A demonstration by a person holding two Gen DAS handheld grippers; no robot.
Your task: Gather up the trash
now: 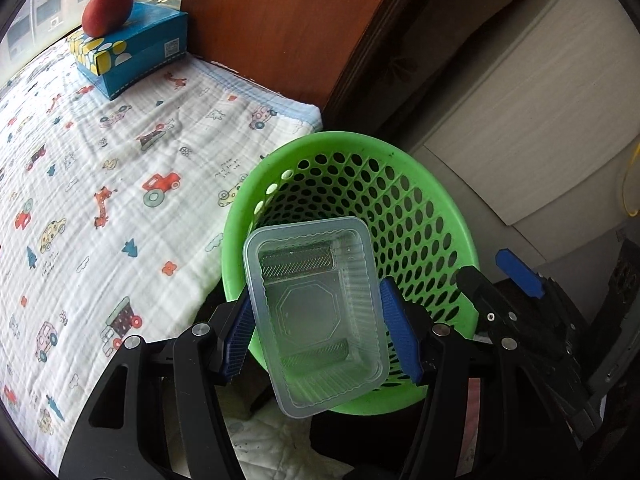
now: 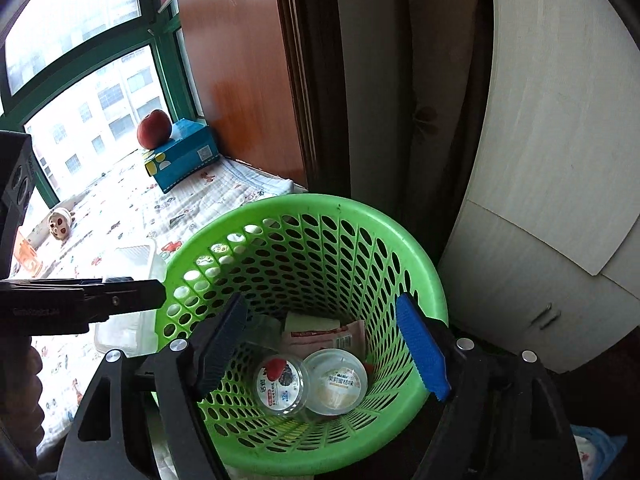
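A clear plastic food tray (image 1: pixel 316 320) hangs over the near rim of the green perforated basket (image 1: pixel 340 138), with my left gripper (image 1: pixel 316 296) shut on its two long sides. The right wrist view shows that tray (image 2: pixel 132 264) just left of the basket (image 2: pixel 320 204), outside its rim. My right gripper (image 2: pixel 322 304) stands open above the basket's mouth with nothing between its blue pads. At the basket's bottom lie two sealed plastic cups (image 2: pixel 282 386) (image 2: pixel 336 380) and a red and white wrapper (image 2: pixel 328 336). The right gripper (image 1: pixel 496 280) also shows at the basket's right in the left wrist view.
A blanket with a cartoon print (image 1: pixel 100 160) covers the sill left of the basket. On it stands a blue tissue box (image 1: pixel 136 48) with an apple (image 1: pixel 108 8) on top. A wooden panel (image 1: pixel 280 20) and a white cabinet (image 2: pixel 560 160) stand behind. A small toy (image 2: pixel 60 222) lies by the window.
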